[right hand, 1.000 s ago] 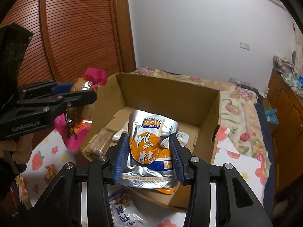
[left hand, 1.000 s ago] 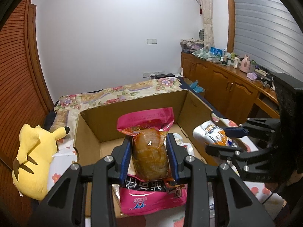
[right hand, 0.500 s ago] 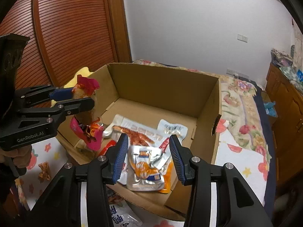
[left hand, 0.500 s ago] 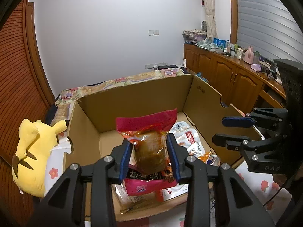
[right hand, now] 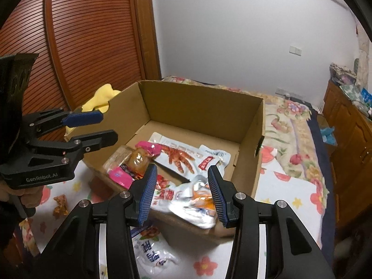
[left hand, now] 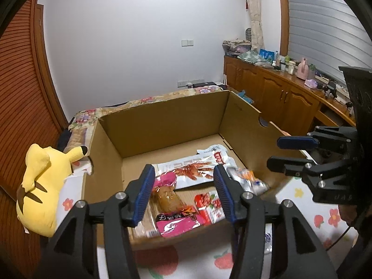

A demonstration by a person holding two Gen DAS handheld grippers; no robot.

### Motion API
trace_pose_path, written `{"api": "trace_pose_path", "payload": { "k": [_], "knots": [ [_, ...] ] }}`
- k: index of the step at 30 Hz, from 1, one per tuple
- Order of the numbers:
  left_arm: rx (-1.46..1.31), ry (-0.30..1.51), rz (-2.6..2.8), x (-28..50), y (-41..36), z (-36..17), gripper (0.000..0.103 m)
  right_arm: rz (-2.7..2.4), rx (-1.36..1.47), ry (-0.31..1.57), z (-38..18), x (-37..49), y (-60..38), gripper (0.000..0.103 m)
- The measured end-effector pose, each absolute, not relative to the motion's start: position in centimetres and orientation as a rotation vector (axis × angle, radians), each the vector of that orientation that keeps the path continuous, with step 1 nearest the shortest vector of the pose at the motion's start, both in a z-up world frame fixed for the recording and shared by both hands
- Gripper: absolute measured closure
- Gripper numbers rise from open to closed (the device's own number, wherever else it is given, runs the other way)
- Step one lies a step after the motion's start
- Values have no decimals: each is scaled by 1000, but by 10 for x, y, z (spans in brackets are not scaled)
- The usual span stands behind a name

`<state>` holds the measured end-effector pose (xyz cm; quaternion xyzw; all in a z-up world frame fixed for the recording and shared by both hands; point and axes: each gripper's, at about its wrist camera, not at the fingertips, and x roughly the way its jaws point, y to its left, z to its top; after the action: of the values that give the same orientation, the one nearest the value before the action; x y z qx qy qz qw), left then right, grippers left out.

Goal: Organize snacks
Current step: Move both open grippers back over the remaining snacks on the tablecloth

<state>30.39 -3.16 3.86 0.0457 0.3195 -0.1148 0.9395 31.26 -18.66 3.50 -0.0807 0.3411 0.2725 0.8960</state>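
Left gripper (left hand: 183, 193): jaws just opened, nothing pinched.
Right gripper (right hand: 183, 195): spread, empty.
Pink snack pouch (left hand: 173, 205): lies in cardboard box (left hand: 162, 130), near front wall.
Handling: judged light, soft, slippery film; best pinched at sealed edge.

The left gripper (left hand: 183, 191) points down and forward, its 2 jaws having just been opening, parted with nothing pressed between them. The right gripper (right hand: 181, 193) tilts down likewise, jaws apart and gripping nothing.
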Motion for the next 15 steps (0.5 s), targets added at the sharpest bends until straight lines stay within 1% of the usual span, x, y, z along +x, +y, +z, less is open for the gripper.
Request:
{"api": "trace_pose_path", "payload": {
  "k": [5,7,8,15],
  "knots": [
    [94,643,-251,271,-28,46,50,554,-160,693,44,283,-192,54],
    [101,634,-258,251,-25,46,50,551,-164,684,46,270,-192,49],
    [101,633,-260,245,-23,46,50,549,-165,677,46,261,-192,47],
    [118,676,-279,190,-9,22,50,538,-168,701,32,221,-185,47]
  ]
}}
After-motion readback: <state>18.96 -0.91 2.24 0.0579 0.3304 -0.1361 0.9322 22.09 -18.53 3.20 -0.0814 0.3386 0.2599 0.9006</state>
